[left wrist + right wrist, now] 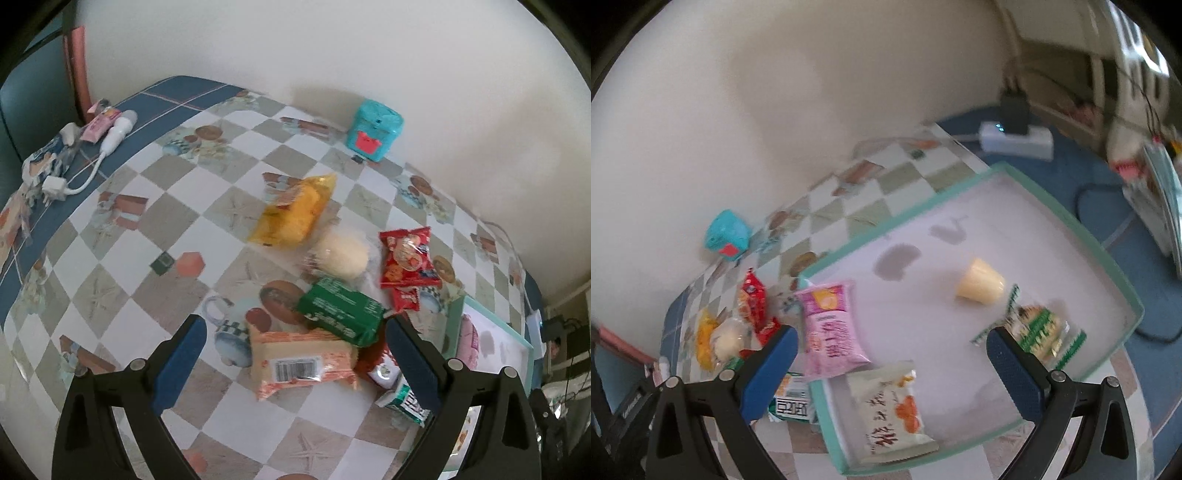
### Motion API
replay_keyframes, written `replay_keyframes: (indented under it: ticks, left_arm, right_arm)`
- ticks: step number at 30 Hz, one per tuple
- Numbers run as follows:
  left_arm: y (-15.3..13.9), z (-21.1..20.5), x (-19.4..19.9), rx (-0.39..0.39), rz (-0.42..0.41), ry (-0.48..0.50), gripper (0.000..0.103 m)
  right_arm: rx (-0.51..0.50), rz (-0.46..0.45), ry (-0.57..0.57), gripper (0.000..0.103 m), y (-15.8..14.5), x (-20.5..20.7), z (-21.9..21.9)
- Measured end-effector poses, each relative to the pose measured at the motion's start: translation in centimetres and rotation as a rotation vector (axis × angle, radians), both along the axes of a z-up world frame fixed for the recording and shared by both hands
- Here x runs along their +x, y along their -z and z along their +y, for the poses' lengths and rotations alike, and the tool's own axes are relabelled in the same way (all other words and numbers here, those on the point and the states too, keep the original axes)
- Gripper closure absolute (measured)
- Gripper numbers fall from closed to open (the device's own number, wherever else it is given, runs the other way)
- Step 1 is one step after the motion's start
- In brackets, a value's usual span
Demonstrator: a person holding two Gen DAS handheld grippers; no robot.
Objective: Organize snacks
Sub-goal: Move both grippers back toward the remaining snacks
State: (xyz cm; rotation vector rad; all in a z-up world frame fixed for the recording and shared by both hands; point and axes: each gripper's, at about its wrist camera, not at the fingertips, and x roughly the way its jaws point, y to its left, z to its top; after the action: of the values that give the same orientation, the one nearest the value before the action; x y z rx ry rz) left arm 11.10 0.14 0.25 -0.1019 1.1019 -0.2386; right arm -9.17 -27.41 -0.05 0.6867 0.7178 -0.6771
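In the left wrist view my left gripper (295, 354) is open and empty, hovering over an orange-and-white packet (301, 362) and a green packet (341, 312). Beyond lie a round white bun (343, 254), a yellow chip bag (295, 212) and red packets (408, 258). In the right wrist view my right gripper (890, 365) is open and empty above a white tray (1071, 221) with a teal rim. The tray holds a pink packet (831, 328), a white packet with orange print (890, 410), a yellow jelly cup (979, 284) and a green-striped packet (1041, 332).
A teal box (373, 131) stands by the wall. A white charger and cable (110, 140) and a pink tube (98, 123) lie at the table's far left. A power strip with a black plug (1015, 136) lies behind the tray. The tray's corner shows in the left wrist view (491, 332).
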Motion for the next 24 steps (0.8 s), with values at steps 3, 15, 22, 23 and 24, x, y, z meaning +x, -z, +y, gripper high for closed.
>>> replay_keyframes:
  ticks: [3, 15, 22, 23, 24]
  left_arm:
    - [-0.1, 1.1, 0.3, 0.009, 0.004, -0.042, 0.005]
    - [1.3, 4.7, 1.7, 0.012, 0.079, -0.138, 0.005]
    - [2.4, 4.1, 2.0, 0.002, 0.133, -0.101, 0.005]
    - [2.7, 3.8, 2.1, -0.002, 0.145, -0.089, 0.005]
    - [2.9, 3.6, 2.1, -0.004, 0.154, -0.081, 0.005]
  right_arm:
    - [-0.083, 0.001, -0.033, 0.0, -1.3, 0.8, 1.5]
    - [-0.122, 0.054, -0.099, 0.006, -1.7, 3.2, 4.8]
    - [-0.08, 0.103, -0.188, 0.011, 0.2, 5.7, 7.9]
    - [-0.067, 0.11, -0.202, 0.011, 0.5, 6.2, 8.3]
    - [-0.054, 0.12, -0.215, 0.011, 0.9, 6.5, 8.6]
